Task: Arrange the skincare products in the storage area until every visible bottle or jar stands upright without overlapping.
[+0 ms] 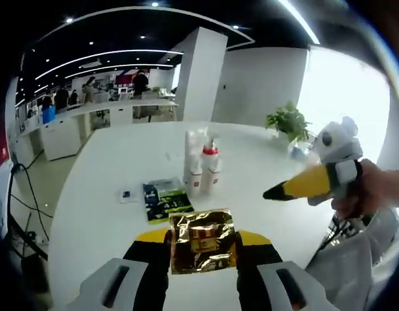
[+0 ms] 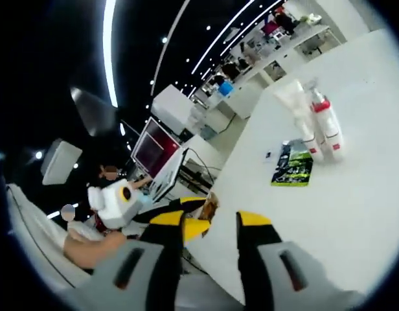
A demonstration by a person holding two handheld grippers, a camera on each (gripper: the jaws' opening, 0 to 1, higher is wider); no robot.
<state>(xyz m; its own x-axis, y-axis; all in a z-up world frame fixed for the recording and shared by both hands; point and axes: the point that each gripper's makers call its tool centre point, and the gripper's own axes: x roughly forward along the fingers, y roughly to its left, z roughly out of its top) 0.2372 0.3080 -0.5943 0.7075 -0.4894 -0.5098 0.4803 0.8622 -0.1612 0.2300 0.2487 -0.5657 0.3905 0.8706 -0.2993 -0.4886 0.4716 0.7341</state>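
Up front, the left tool (image 1: 203, 243) clamps a crinkled gold foil sachet (image 1: 203, 247) above the smooth white bench (image 1: 109, 214); right tool (image 2: 209, 223) gapes empty; white red-capped bottles (image 1: 204, 172) stand upright beyond a flat green-black packet (image 1: 166, 199)

white table (image 1: 102, 214); potted plant (image 1: 288, 121); monitor (image 2: 153, 146)

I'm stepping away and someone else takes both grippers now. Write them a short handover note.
Left gripper: shut on a gold foil packet, held above the white table.
Right gripper: open, empty, raised off to the side.
Bottles: a small cluster with red bands, upright mid-table; whether they touch is hard to tell.
Green-and-black sachets: lying flat beside the bottles.
Done: bottles appear upright.
Left: place the gold packet and tidy the sachets without overlapping.
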